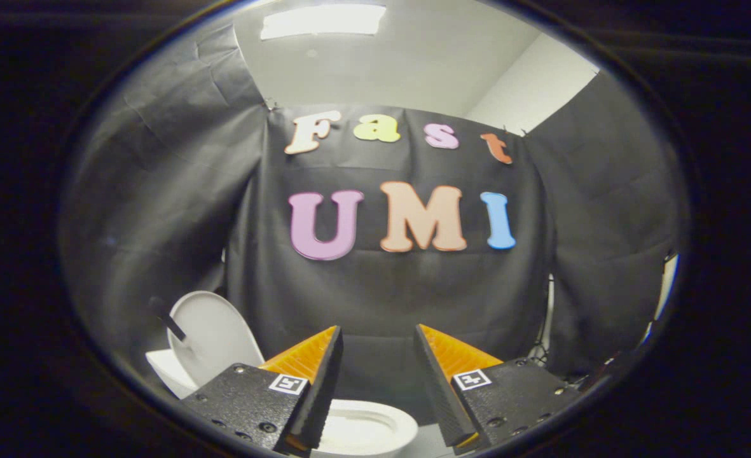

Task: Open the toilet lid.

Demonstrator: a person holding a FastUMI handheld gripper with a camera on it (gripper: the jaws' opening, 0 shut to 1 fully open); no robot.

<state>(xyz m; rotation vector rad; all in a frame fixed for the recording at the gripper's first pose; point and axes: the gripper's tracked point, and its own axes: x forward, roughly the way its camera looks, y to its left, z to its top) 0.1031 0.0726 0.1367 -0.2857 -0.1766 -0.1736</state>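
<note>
Gripper view: hand-held gripper (378, 340) fingers spread wide apart, nothing between them, held above the toilet. Toilet lid (213, 334) stands raised and upright, off to the left of the left finger, leaning back toward the black cloth wall (388, 292). Open white toilet bowl (365, 429) lies low between the two fingers, partly hidden by them.
</note>
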